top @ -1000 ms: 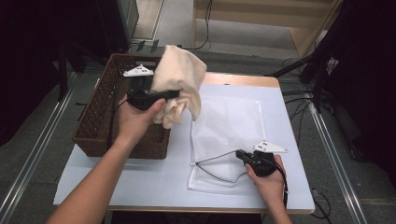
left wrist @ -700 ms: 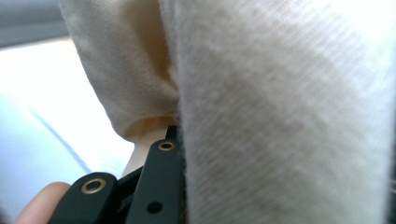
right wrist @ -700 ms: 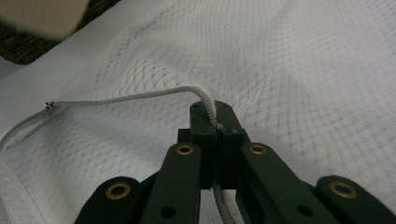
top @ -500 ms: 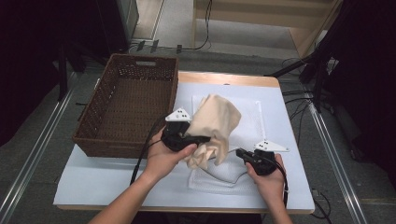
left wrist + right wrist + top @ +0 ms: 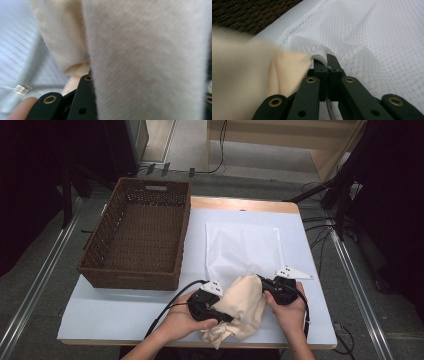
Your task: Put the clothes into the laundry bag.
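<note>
High view, cream cloth [image 5: 239, 307], mesh bag [image 5: 243, 247], unlabelled

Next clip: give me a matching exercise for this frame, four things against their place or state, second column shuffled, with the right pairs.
Things:
1. cream cloth
2. white mesh bag
3. wicker basket
4. right hand-held gripper

Places or states:
A. nothing inside it, on the table's left side
B. shut on the mesh bag's edge
C. lying flat, right of the basket
D. bunched at the near edge, clamped by the left hand-held gripper

Pairs: 1-D, 2-C, 3-A, 4-B
</note>
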### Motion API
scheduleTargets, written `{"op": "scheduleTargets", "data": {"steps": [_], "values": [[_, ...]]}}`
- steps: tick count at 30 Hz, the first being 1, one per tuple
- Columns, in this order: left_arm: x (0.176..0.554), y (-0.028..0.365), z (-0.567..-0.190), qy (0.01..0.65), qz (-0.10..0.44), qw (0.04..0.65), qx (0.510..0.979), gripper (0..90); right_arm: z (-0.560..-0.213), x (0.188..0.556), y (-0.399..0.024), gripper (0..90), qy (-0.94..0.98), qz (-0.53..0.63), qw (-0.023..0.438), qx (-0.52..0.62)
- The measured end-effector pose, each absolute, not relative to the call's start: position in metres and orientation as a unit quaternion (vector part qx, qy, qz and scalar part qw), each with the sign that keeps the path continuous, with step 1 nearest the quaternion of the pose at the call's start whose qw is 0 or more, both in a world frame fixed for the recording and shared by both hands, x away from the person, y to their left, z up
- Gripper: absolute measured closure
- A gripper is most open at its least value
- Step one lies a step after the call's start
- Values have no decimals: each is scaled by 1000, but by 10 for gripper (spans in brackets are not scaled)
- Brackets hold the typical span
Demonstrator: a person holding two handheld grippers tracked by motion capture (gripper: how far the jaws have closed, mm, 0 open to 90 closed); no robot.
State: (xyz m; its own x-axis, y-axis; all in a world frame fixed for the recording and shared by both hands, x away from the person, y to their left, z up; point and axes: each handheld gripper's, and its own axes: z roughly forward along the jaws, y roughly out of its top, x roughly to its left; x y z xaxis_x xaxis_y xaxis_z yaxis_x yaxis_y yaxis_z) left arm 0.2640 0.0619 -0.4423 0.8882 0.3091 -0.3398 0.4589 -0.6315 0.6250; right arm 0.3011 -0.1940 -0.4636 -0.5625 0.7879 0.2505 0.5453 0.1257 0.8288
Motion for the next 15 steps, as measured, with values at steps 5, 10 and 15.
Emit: {"op": "scheduleTargets", "data": {"steps": [5, 10, 15], "values": [[266, 51, -449, 234, -106, 359, 897, 704, -457, 299, -191, 897, 734, 495, 129, 447], [264, 57, -433, 268, -75, 392, 877, 345, -451, 295, -189, 896, 731, 501, 137, 443], [266, 67, -407, 283, -22, 438, 853, 234, -453, 296, -190, 896, 730, 497, 135, 449]]}}
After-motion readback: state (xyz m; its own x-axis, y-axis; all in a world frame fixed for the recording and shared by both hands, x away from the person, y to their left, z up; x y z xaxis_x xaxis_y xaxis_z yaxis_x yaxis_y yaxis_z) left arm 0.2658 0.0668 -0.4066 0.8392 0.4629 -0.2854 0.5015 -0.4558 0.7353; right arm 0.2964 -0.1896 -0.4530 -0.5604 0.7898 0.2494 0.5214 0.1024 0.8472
